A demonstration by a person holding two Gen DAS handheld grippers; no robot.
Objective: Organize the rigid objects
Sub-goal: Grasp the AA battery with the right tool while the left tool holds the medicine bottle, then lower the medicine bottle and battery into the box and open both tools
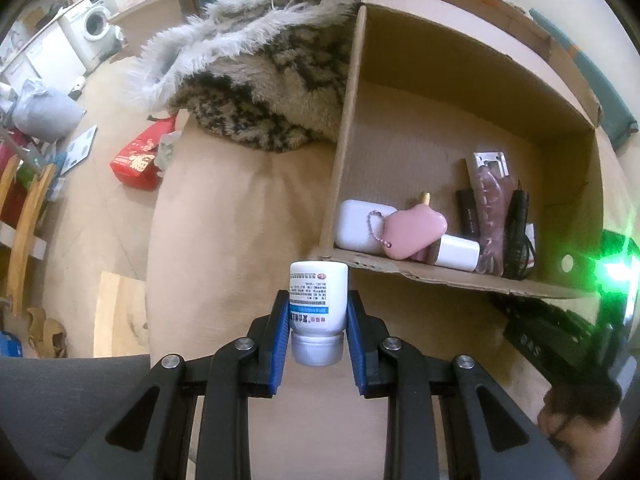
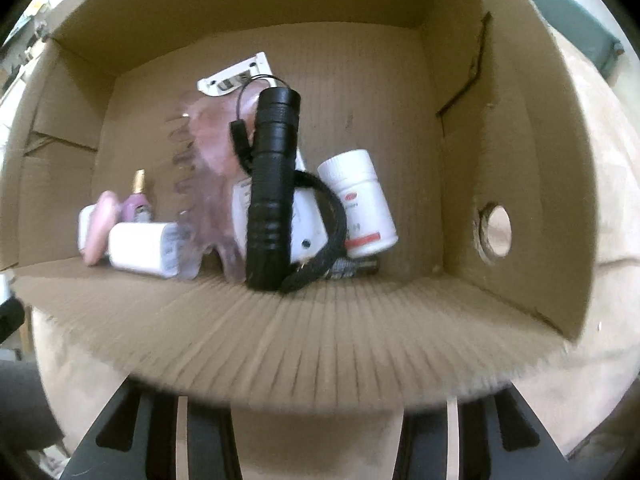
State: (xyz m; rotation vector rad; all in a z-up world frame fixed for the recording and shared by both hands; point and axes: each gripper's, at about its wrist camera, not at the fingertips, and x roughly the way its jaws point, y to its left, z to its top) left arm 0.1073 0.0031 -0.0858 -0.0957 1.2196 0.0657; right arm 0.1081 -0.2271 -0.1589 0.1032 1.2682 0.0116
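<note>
White bottle [image 1: 318, 300]: clamped between the blue pads [image 1: 281, 336] of the left gripper [image 1: 318, 320], cap end toward the camera, base pointing at the box; it hangs above the beige cushion [image 1: 224, 240], just short of the box's front flap.
Cardboard box [image 1: 472, 80]: lies on its side on the cushion, open face toward both cameras, a round hole [image 2: 496, 236] in its right wall.
Inside the box: along the front edge, left to right, a white case [image 1: 356, 222] with a bead chain, a pink heart-shaped piece [image 1: 412, 232], a white block [image 1: 458, 254], a translucent pink hair claw [image 1: 492, 216], a black flashlight [image 2: 274, 184] propped up with a black cord looped at its foot, and a second white bottle [image 2: 360, 200] with a red stripe leaning at the right.
In the way: the front flap and the white case lie straight ahead of the held bottle.
Around: a shaggy fur blanket [image 1: 260, 80] lies left of the box; a red packet [image 1: 138, 160] is on the floor.
Bottle's look: white plastic, ribbed white cap, printed label with a blue band, text upside down.
Right gripper: only its black arms show at the lower edge of its view, the front flap hides the fingers; cannot tell whether apart or together.
</note>
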